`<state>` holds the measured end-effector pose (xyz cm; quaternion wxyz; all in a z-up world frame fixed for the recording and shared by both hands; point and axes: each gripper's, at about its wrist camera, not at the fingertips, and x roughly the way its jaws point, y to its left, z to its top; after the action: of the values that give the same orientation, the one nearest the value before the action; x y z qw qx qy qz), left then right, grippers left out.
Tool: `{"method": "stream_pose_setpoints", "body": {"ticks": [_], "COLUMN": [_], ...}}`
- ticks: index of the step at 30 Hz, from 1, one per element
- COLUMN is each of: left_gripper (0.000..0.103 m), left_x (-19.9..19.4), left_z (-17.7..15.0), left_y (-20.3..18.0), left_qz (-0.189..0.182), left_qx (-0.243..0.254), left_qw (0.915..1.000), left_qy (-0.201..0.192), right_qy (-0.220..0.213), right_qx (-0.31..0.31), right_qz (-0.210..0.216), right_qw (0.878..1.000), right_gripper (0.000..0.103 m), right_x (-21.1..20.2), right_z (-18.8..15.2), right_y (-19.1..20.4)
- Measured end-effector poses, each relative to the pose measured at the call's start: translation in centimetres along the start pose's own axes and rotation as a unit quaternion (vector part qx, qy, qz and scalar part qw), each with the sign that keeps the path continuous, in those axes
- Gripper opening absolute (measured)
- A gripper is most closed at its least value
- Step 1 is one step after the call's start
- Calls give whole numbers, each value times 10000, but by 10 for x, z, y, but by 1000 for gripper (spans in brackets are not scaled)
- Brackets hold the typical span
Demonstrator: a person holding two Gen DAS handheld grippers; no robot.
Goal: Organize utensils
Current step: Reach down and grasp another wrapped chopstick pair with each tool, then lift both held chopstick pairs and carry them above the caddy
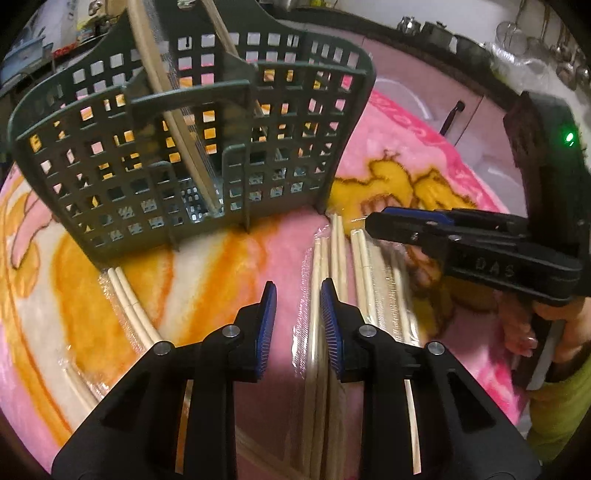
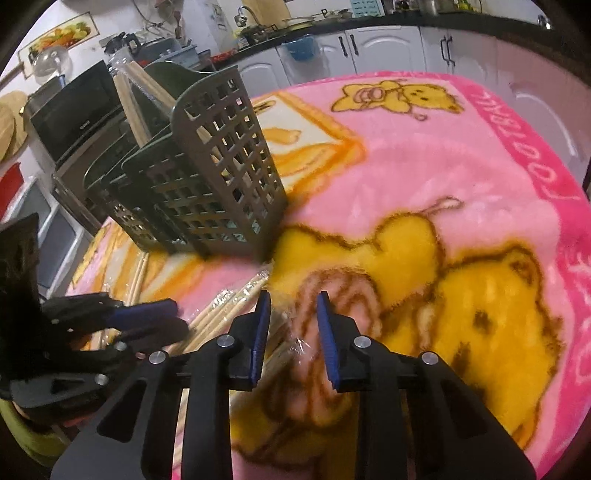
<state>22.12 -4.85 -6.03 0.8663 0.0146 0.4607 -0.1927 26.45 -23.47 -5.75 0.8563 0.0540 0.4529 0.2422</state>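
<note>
A dark green lattice utensil caddy (image 1: 192,147) stands on the pink blanket (image 1: 280,240) and holds wrapped wooden chopsticks (image 1: 184,147). It also shows in the right wrist view (image 2: 207,184). Several wrapped chopstick pairs (image 1: 332,266) lie on the blanket in front of it; another pair (image 1: 129,299) lies at the left. My left gripper (image 1: 298,299) is open and empty, just above the loose chopsticks. My right gripper (image 2: 291,310) is open and empty over the ends of the wrapped chopsticks (image 2: 229,310); it shows in the left wrist view (image 1: 373,219) at the right.
The blanket with yellow bear prints (image 2: 443,277) covers the table. Behind are white kitchen cabinets (image 2: 369,48), a black microwave (image 2: 74,107) at the left and a counter with pots (image 1: 424,27).
</note>
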Motion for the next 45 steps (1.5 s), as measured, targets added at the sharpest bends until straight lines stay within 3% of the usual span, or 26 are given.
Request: {"method": "stream_pose_setpoints", "body": {"ticks": [3,7,14,18,23,26,36,39,40,44,45], "left_gripper": [20,19,19,18,5,3,3,3,3,3,3], "left_x": [3,9,18,21,27,26,-14,-27,-30,-41,-44], "left_z": [2,4,11,14,22,23,26,30,31,34,35], "left_y": [-2,-8,-16,-18,-16,-14,-23,-25,-26,-27,-27], "left_qz": [27,7,110,144,111,40,-192,-252,-269,-305,-324], "left_qx": [52,137,261,314,294,225,287,270,256,243,234], "left_qw": [10000,9999,9995,9993,9994,9996,9988,9980,9978,9970,9967], "left_qy": [-6,65,109,125,174,170,-349,-513,-547,-664,-702], "right_qy": [45,33,-232,-400,-429,-313,-238,-152,-145,-179,-189], "right_qx": [50,49,108,135,150,195,606,756,786,766,769], "right_qz": [90,226,245,317,327,229,334,433,473,494,498], "right_qw": [9999,9997,9994,9986,9984,9991,9973,9961,9957,9957,9956], "right_gripper": [20,6,3,3,3,3,5,24,26,26,22], "right_x": [3,1,-14,-25,-31,-28,-30,-29,-29,-32,-33], "right_z": [0,-2,-6,-3,0,-4,-23,-28,-29,-34,-34], "right_y": [-2,-3,-8,-11,-13,-15,-32,-34,-34,-31,-31]}}
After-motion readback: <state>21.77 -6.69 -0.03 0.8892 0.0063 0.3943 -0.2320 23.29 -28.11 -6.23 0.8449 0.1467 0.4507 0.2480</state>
